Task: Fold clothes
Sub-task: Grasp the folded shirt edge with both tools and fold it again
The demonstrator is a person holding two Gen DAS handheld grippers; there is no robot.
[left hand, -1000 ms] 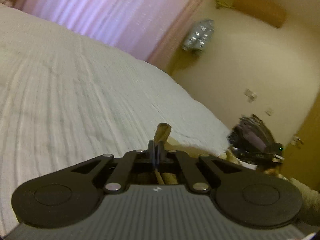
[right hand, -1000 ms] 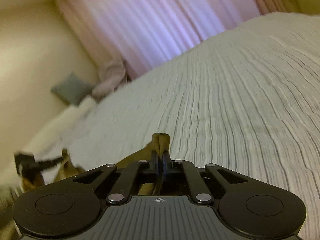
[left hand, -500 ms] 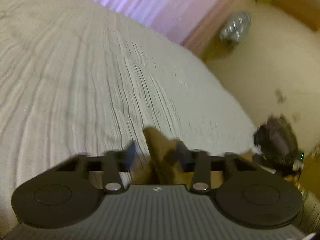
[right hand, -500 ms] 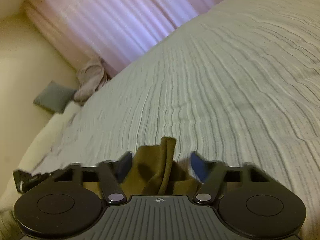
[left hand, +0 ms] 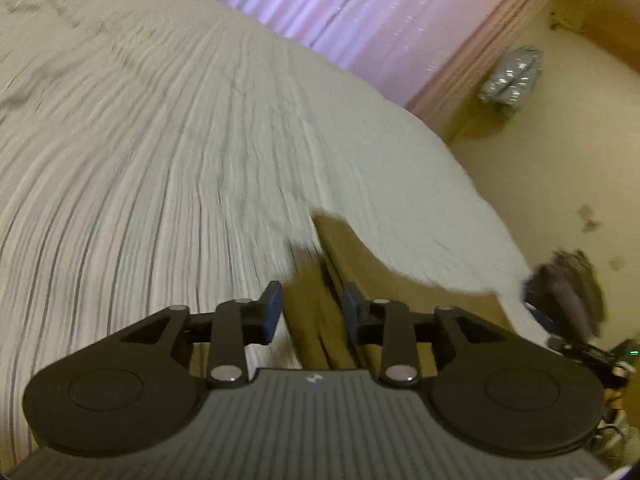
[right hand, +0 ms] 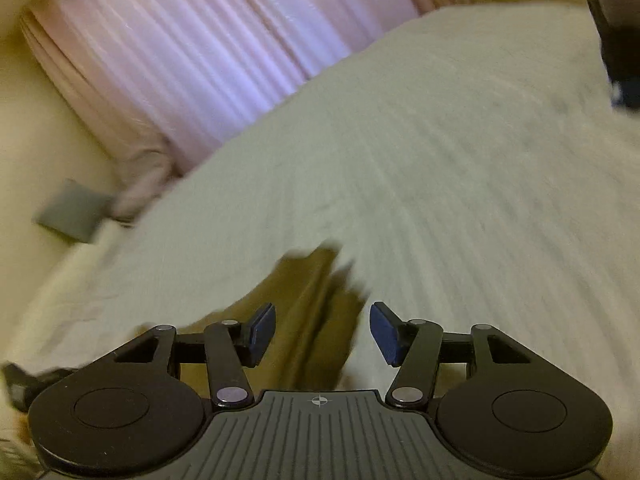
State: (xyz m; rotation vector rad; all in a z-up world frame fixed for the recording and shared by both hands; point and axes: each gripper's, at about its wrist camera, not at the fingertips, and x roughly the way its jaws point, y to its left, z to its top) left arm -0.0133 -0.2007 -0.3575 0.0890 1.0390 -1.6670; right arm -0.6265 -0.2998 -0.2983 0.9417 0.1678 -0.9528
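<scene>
From the left wrist, the left gripper [left hand: 310, 312] is opening, its blue pads clear of the olive-brown garment [left hand: 360, 264] lying between them on the near bedspread [left hand: 160, 140], and from the right wrist, the right gripper [right hand: 322, 332] is likewise opening around the same garment [right hand: 312, 304] on the bedspread [right hand: 460, 168].

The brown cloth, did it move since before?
Yes. The brown cloth was pinched in the left tongs; now their jaws are opening and it lies free on the white bedspread.
</scene>
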